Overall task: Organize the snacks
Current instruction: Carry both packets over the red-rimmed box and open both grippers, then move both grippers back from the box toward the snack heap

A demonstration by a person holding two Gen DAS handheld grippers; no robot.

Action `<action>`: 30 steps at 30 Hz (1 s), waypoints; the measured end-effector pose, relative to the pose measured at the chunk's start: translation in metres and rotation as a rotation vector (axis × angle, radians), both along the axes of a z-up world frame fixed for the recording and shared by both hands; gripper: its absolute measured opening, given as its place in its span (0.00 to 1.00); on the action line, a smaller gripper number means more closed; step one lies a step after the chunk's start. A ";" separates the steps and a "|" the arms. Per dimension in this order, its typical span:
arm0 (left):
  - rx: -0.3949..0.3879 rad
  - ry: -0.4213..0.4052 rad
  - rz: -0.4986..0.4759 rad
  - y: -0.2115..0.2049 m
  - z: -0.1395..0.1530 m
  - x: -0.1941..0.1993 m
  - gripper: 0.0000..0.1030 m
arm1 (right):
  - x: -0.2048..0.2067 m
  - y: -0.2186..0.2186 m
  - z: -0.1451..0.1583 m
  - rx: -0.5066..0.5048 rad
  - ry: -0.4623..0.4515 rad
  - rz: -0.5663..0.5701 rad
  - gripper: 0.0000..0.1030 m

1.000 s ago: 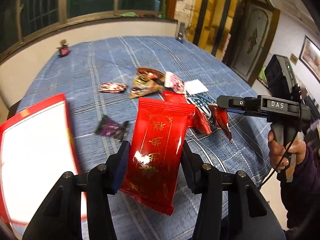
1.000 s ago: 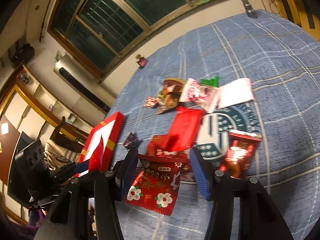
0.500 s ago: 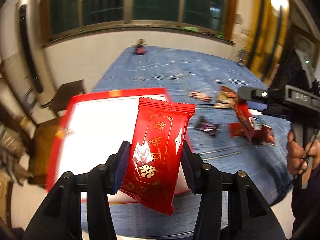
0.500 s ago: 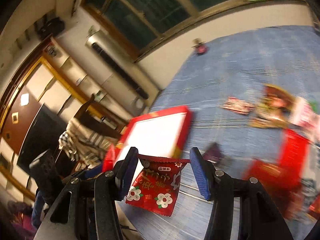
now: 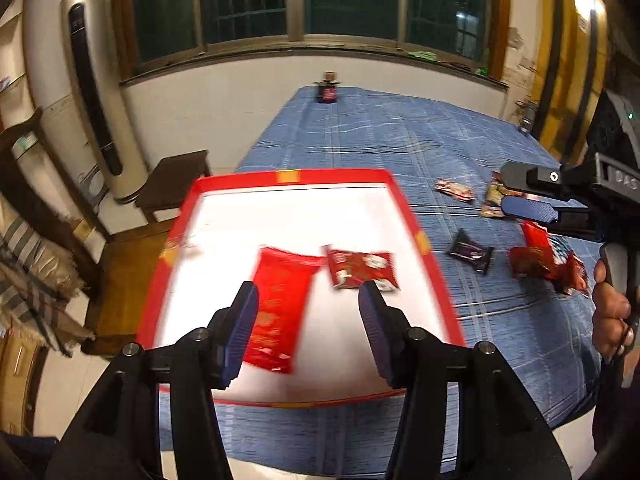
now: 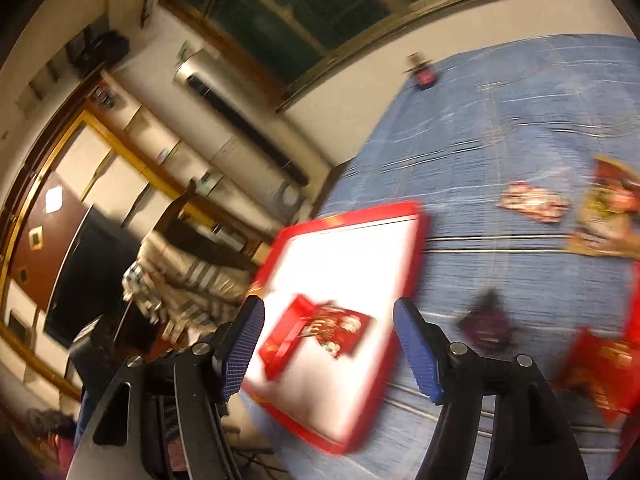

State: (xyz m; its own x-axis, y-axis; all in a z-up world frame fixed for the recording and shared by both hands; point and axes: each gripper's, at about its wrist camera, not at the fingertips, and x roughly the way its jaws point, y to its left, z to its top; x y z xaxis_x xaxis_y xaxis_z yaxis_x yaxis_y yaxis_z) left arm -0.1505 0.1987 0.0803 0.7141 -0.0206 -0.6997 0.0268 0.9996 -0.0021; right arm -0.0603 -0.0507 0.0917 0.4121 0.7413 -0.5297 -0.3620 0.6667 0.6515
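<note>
A red-rimmed white tray (image 5: 404, 208) (image 6: 416, 236) lies at the left end of the blue-clothed table. In it lie a plain red snack packet (image 5: 280, 304) (image 6: 286, 340) and a red flowered packet (image 5: 362, 268) (image 6: 340, 330), side by side. My left gripper (image 5: 306, 322) is open and empty just above them. My right gripper (image 6: 328, 344) is open and empty above the tray; its blue pad (image 5: 528, 208) also shows at the right of the left wrist view. Several loose snacks lie on the cloth: a dark purple packet (image 5: 470, 250) (image 6: 486, 322) and red packets (image 5: 536, 260) (image 6: 600, 372).
A small dark bottle (image 5: 327, 90) (image 6: 422, 74) stands at the table's far end. More packets (image 5: 456, 190) (image 6: 534, 202) lie beyond the tray. A wooden stool (image 5: 176, 176), an air conditioner (image 5: 96, 92) and a chair with striped cloth (image 6: 180, 284) stand off the table's left side.
Both grippers swung left over the tray and opened. The plain red packet left my left gripper and the flowered packet left my right gripper; both now lie in the tray.
</note>
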 end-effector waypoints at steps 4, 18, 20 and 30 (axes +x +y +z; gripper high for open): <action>-0.001 0.008 -0.096 -0.039 0.001 0.002 0.50 | -0.013 -0.080 -0.014 0.023 0.032 -0.157 0.68; 0.044 0.071 -0.334 -0.162 -0.004 0.012 0.58 | -0.048 -0.222 -0.061 0.074 0.146 -0.375 0.74; 0.052 0.089 -0.336 -0.167 -0.007 0.015 0.58 | -0.047 -0.224 -0.067 0.078 0.158 -0.367 0.76; 0.054 0.134 -0.298 -0.166 -0.017 0.026 0.72 | -0.034 -0.199 -0.083 0.059 0.215 -0.277 0.85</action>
